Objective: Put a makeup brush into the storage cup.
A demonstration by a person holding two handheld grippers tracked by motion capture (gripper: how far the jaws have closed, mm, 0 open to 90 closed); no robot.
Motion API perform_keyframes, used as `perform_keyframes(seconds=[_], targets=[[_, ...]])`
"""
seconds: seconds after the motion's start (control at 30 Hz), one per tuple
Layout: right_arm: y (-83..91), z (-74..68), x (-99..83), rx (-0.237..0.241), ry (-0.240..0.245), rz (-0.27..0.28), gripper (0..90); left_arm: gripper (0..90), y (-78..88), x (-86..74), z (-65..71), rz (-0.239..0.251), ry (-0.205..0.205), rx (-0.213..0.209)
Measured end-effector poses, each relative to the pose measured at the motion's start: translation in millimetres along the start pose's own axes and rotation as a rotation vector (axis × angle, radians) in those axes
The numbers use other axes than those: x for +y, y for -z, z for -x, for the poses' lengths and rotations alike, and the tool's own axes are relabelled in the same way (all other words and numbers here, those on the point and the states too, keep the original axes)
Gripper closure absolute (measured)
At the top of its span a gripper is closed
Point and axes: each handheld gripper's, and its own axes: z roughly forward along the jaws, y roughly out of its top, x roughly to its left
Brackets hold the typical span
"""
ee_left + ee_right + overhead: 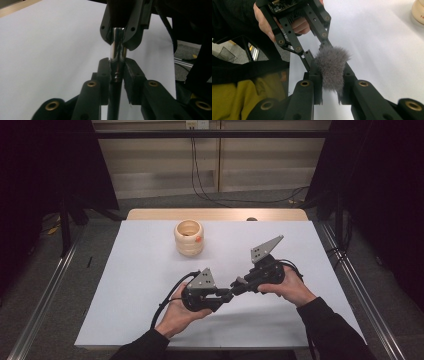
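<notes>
Makeup brush (117, 56) held over the bench (140, 270) between my 2 claws: right claw (331, 75) clamps its soft bristles, left claw (117, 72) its slick, stiff metal ferrule, likely the surer hold.

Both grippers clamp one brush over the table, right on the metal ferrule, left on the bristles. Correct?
Sides are swapped. The left gripper pinches the brush at its shiny metal ferrule, per the left gripper view; the right gripper squeezes the grey bristles, per the right gripper view.
</notes>
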Motion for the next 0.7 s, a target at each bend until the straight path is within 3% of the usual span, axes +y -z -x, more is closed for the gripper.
perform_keyframes(seconds=[0.47,0.7], targets=[[-0.6,0.0,-1.1,0.012,-0.007,0.046,77.2,78.6,3.6,-0.9,-0.1,0.018,0.012,-0.010],[-0.9,-0.1,-1.8,0.011,-0.010,0.067,71.9,78.8,5.1,-0.5,0.9,0.011,0.022,-0.008]])
